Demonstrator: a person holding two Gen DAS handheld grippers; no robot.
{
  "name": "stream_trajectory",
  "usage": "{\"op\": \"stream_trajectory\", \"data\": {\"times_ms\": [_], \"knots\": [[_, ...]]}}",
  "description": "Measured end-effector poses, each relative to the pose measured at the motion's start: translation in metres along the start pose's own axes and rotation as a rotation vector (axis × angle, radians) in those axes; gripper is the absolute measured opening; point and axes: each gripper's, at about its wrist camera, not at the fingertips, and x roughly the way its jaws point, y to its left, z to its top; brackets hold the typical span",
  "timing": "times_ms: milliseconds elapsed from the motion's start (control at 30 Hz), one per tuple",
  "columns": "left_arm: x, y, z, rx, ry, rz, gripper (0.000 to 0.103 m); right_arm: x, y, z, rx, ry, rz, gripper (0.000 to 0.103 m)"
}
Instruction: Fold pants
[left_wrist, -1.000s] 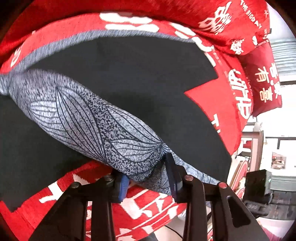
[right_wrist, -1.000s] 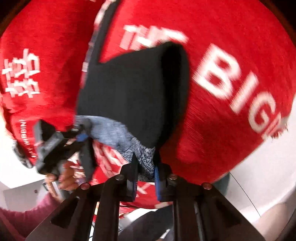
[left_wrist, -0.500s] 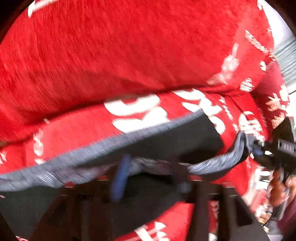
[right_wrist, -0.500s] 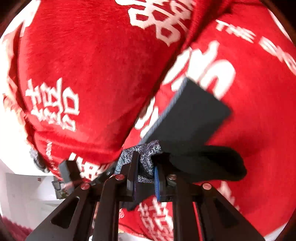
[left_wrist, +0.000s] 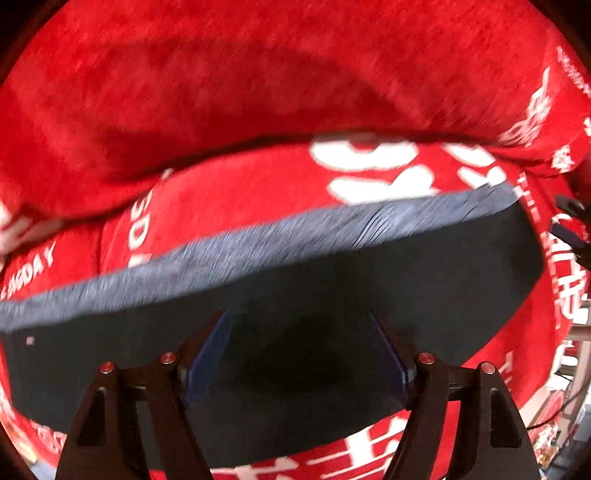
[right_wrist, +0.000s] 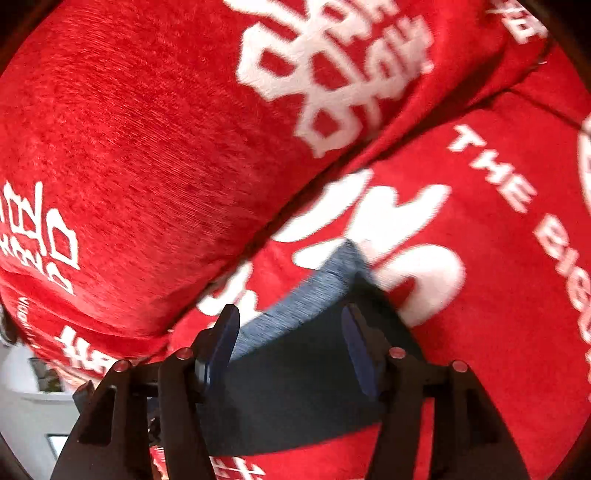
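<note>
Pants (left_wrist: 369, 280), dark with a grey band along the upper edge, lie flat across the frame's lower half on a red blanket (left_wrist: 258, 92) in the left wrist view, where the left tool (left_wrist: 301, 350) gapes empty over them. Right wrist view: the right tool (right_wrist: 290, 339) likewise stands spread wide at lower centre, holding nothing, above the pants' grey-banded corner.

Black pants (left_wrist: 369, 266), red white-lettered cover (left_wrist: 258, 92)

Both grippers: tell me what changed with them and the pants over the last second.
Both let go. A second ago the left gripper and the right gripper each pinched the patterned grey edge of the pants and carried it over the dark fabric. Now both stand open above the pants, which lie folded flat with the grey band along the far edge. The red printed blanket stays underneath.
</note>
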Motion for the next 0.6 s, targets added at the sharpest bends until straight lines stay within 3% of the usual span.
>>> {"op": "stream_trajectory", "data": {"times_ms": [133, 233, 267, 333, 367, 500, 567, 600], "knots": [[0.003, 0.011, -0.015, -0.051, 0.015, 0.039, 0.076, -0.009, -0.032, -0.027, 0.05, -0.011, -0.132, 0.061], [0.012, 0.016, -0.018, -0.082, 0.026, 0.054, 0.076, 0.003, -0.069, -0.043, 0.199, 0.043, -0.069, 0.055], [0.015, 0.017, -0.017, -0.086, 0.028, 0.06, 0.076, 0.005, -0.074, -0.044, 0.218, 0.043, -0.059, 0.051], [0.02, 0.017, -0.015, -0.101, 0.04, 0.079, 0.076, 0.012, -0.079, -0.044, 0.231, 0.037, -0.035, 0.019], [0.017, 0.017, -0.014, -0.111, 0.03, 0.072, 0.076, 0.014, -0.079, -0.044, 0.24, 0.046, -0.024, 0.015], [0.009, 0.013, -0.009, -0.095, -0.009, 0.086, 0.076, 0.002, -0.062, -0.033, 0.198, -0.001, 0.038, 0.013], [0.011, 0.017, -0.005, -0.106, 0.002, 0.107, 0.076, 0.006, -0.06, -0.032, 0.181, 0.034, -0.042, 0.013], [0.01, 0.021, -0.002, -0.123, 0.002, 0.111, 0.076, 0.012, -0.062, -0.033, 0.179, 0.065, -0.084, 0.019]]}}
